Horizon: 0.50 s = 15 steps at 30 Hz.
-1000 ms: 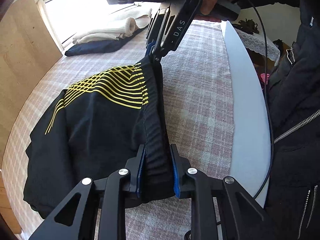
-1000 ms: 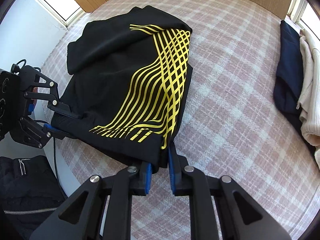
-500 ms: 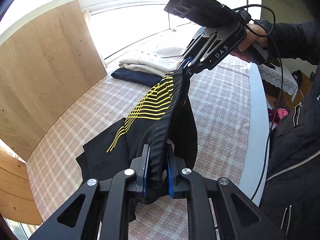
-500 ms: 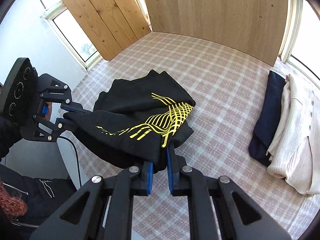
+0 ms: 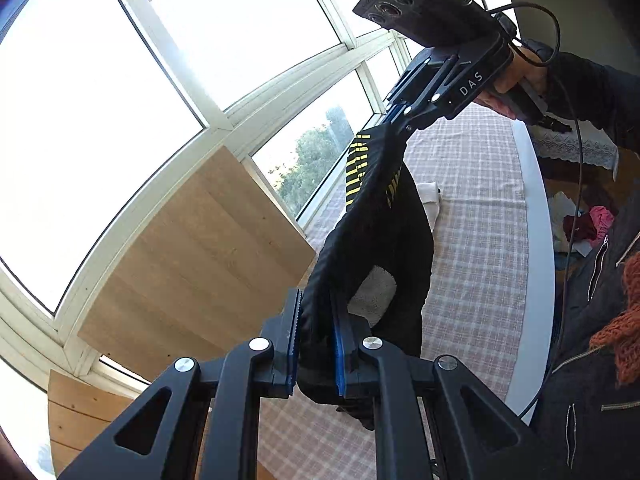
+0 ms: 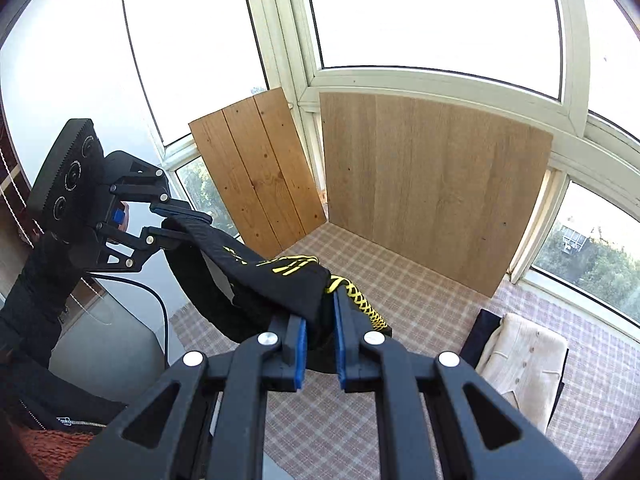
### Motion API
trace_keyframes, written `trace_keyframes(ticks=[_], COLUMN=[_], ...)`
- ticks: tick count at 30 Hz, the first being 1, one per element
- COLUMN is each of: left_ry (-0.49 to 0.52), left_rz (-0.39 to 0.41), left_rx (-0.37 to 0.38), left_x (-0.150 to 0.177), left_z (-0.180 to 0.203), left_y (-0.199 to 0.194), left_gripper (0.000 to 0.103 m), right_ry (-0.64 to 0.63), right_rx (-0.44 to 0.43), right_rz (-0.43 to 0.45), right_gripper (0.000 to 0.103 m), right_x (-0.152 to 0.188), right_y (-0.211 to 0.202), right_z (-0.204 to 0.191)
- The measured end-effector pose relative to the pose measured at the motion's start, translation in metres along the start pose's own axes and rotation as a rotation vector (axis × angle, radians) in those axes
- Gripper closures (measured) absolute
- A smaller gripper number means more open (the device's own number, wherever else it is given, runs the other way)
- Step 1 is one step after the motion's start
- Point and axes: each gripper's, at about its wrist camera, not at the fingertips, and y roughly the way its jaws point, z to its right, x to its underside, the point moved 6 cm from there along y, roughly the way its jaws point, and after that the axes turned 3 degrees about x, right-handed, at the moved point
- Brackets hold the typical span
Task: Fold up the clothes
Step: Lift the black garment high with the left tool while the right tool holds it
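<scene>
- Black fabric with yellow stripes: the garment (image 5: 376, 240) hangs in the air above the checked table cover (image 5: 472, 208), its ribbed band stretched between both tools.
- Left gripper (image 5: 316, 344) and right gripper (image 6: 320, 340) each clamp one end; neither is nearer.

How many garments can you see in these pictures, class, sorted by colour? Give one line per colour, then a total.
Black with yellow stripes: 1, the black garment hanging between the left gripper and right gripper.
Cream: 1, the folded cream knit.
Navy: 1, the folded navy garment.
Total: 3
</scene>
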Motion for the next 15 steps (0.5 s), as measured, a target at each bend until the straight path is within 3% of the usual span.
trace_keyframes(ticks=[4, 8, 12, 15], left_ry=[-0.001, -0.09, -0.11, -0.123], left_rz=[-0.001, -0.047, -0.166, -0.165], left_rx=[0.021, 0.076, 0.037, -0.056], left_x=[-0.015, -0.003, 0.011, -0.017], left_z=[-0.009, -0.03, -0.071, -0.126], left_y=[-0.004, 0.042, 0.119, 0.138], left_gripper=[0.09, 0.09, 0.09, 0.09], right_ry=[0.011, 0.054, 0.117, 0.127], right_rx=[0.016, 0.054, 0.112, 0.184], right_rz=[-0.003, -0.05, -0.108, -0.067], right_gripper=[0.092, 0.092, 0.092, 0.092], right_x=[-0.01, -0.009, -0.024, -0.072], right_y=[-0.014, 0.028, 0.094, 0.105], right_z=[-0.001, 0.033, 0.085, 0.11])
